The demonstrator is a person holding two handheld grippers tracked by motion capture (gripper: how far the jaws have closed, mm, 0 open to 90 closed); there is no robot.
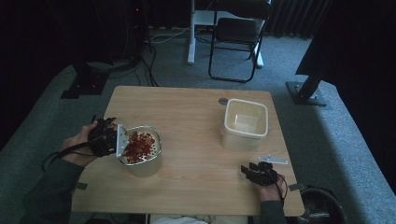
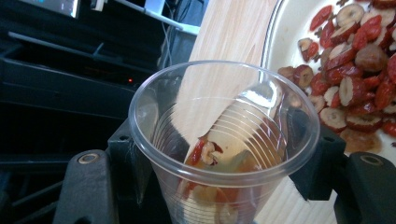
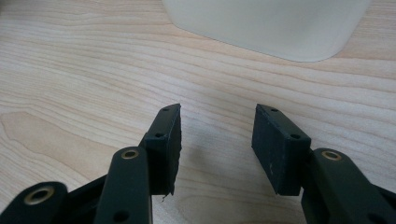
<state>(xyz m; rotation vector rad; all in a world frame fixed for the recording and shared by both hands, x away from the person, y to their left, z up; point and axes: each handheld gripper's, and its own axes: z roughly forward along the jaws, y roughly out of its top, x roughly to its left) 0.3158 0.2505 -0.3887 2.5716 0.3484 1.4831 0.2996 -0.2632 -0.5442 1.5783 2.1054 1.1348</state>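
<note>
My left gripper [image 1: 110, 140] [image 2: 222, 158] is shut on a clear plastic cup [image 2: 156, 123], held tilted at the left rim of a round container [image 1: 152, 164]. That container is heaped with red dried date slices [image 1: 138, 145] [image 2: 355, 70]. A few date pieces [image 2: 205, 151] lie in the bottom of the cup. My right gripper [image 1: 258, 171] [image 3: 217, 149] rests low over the wood table near the front right edge, open, with nothing between its pads. An empty white square tub [image 1: 246, 122] [image 3: 261, 23] stands just beyond it.
A small white flat piece [image 1: 273, 159] lies on the table [image 1: 196, 140] between the white tub and my right gripper. A grey disc [image 1: 223, 101] sits at the far edge. A folding chair [image 1: 236, 42] stands on the carpet beyond the table.
</note>
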